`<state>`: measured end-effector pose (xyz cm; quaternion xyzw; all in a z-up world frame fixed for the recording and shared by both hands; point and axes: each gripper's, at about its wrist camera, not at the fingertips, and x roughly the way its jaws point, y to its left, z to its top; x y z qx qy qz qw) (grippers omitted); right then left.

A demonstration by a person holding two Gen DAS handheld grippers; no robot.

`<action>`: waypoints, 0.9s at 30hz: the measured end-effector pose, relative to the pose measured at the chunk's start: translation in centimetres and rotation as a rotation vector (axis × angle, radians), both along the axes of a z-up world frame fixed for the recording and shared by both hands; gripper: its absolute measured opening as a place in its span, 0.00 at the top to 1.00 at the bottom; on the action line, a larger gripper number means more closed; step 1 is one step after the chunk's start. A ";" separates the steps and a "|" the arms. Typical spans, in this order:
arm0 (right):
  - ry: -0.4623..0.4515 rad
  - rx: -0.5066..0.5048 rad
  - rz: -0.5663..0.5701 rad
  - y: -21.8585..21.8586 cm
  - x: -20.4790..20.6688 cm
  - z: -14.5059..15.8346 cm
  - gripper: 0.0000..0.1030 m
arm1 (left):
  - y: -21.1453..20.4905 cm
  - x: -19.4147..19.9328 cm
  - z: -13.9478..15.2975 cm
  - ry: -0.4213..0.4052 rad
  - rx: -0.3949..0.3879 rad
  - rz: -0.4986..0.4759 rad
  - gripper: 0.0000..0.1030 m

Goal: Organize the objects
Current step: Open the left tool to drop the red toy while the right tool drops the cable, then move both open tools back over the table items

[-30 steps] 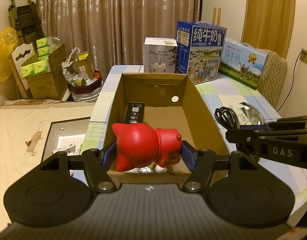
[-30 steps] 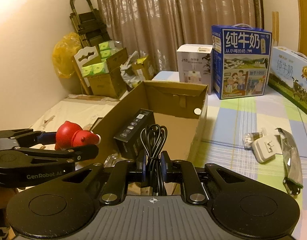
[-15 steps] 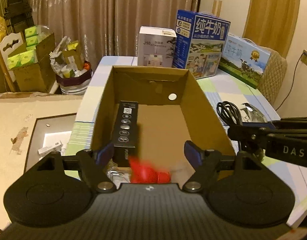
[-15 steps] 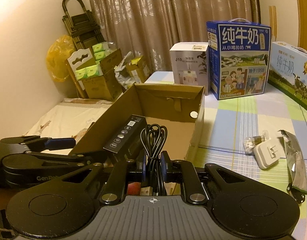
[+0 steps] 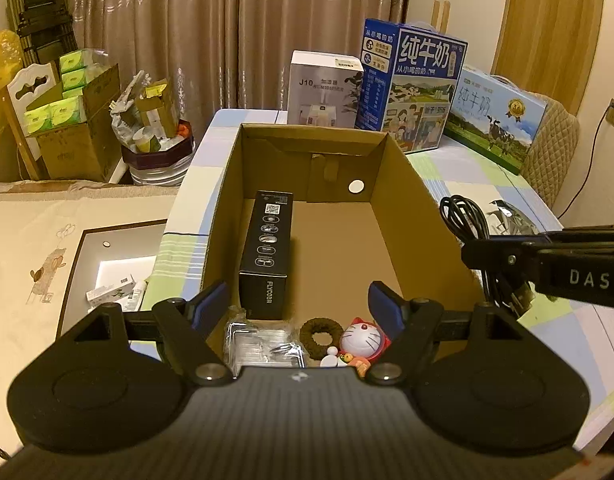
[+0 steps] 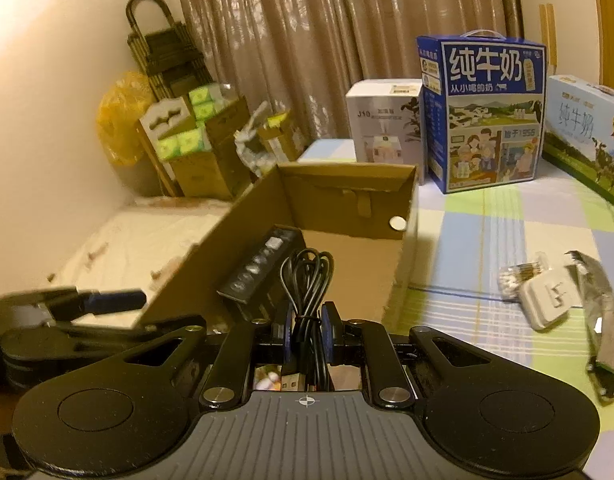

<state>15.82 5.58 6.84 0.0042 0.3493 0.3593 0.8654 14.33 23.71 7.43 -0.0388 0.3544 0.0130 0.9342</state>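
Note:
An open cardboard box (image 5: 411, 184) stands on the checked table. Inside lie a long black box (image 5: 267, 248), a red cat figure (image 5: 361, 340) face up, a brown hair tie (image 5: 321, 336) and a clear packet (image 5: 259, 346). My left gripper (image 5: 301, 300) is open and empty above the box's near end. My right gripper (image 6: 307, 320) is shut on a coiled black cable (image 6: 307, 280) and holds it over the box's near right side; the cable also shows in the left wrist view (image 5: 465, 216).
On the table right of the box lie a white charger (image 6: 547, 304), cotton swabs (image 6: 519, 276) and a foil packet (image 6: 603, 312). Milk cartons (image 6: 487, 112) and a white box (image 6: 383, 120) stand behind. Cartons and a bin (image 5: 155, 148) sit left on the floor.
My left gripper opened and let go of the red cat figure, which dropped into the box's near end. The right gripper kept its hold on the cable and shifted slightly.

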 end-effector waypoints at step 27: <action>-0.003 0.057 -0.100 -8.1 -4.7 2.7 0.50 | -2.9 -5.7 3.3 -0.068 -0.028 0.020 0.13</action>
